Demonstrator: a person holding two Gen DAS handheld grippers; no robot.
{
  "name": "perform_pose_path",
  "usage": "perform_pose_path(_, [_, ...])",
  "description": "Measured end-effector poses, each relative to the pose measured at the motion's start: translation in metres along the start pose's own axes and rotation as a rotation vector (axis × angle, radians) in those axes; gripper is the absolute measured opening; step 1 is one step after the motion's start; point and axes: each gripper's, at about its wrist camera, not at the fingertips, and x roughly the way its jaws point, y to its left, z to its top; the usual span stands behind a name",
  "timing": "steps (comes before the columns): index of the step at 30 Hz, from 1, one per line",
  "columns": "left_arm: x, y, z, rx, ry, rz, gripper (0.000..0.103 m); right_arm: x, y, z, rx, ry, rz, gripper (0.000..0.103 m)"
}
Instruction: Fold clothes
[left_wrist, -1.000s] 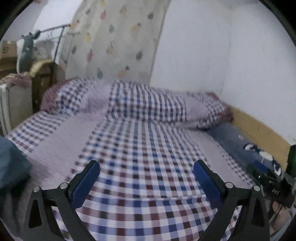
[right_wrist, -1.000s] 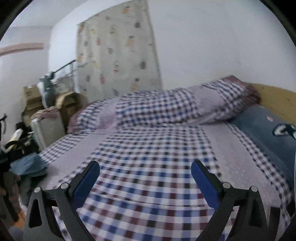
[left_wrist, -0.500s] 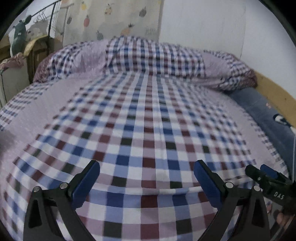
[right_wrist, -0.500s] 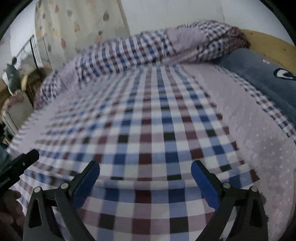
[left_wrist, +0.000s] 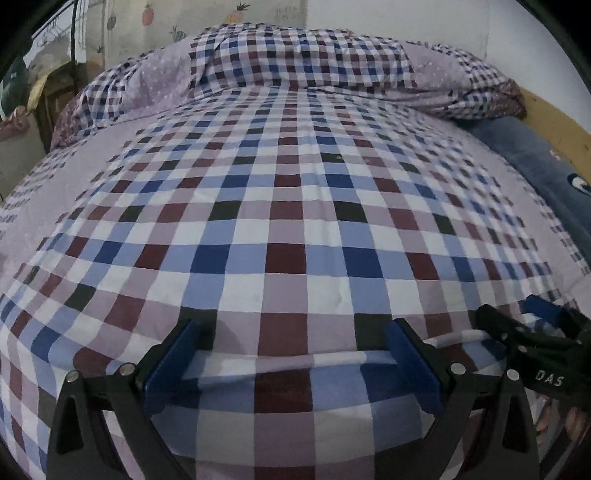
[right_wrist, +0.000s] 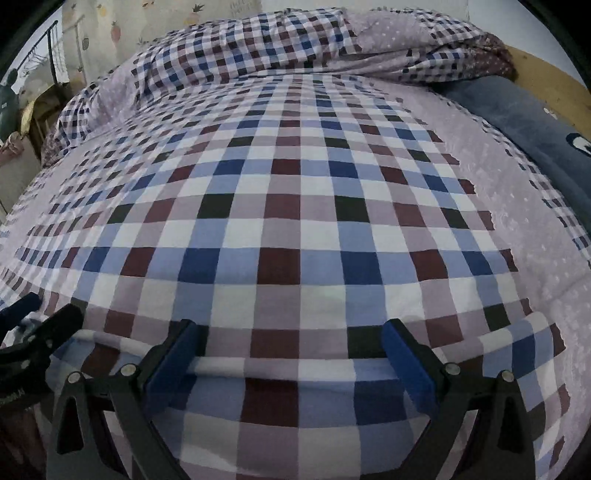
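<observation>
Checked cloth spread flat across bed, near hem raised in a ridge.

Checked cloth (left_wrist: 284, 229) (right_wrist: 280, 221): large squares of white, pale blue, navy, maroon, lilac and black, bordered on both sides by plain lilac panels with faint white dots. Lies smooth and open over most of the surface, few wrinkles. Far end runs up to a bunched roll of smaller-checked fabric (left_wrist: 295, 48) (right_wrist: 258, 44) lying crosswise, same colours, with lilac dotted patches. Near edge shows a low rolled fold (left_wrist: 284, 360) (right_wrist: 295, 363) running left to right, slightly lifted off the layer beneath; the cloth below the fold drops out of view.
</observation>
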Motion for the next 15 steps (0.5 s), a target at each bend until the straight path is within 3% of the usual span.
perform_pose_path(15, [0.010, 0.000, 0.007, 0.022, 0.029, 0.008, 0.103, -0.008, -0.011, -0.014, 0.020, 0.007, 0.004, 0.102])
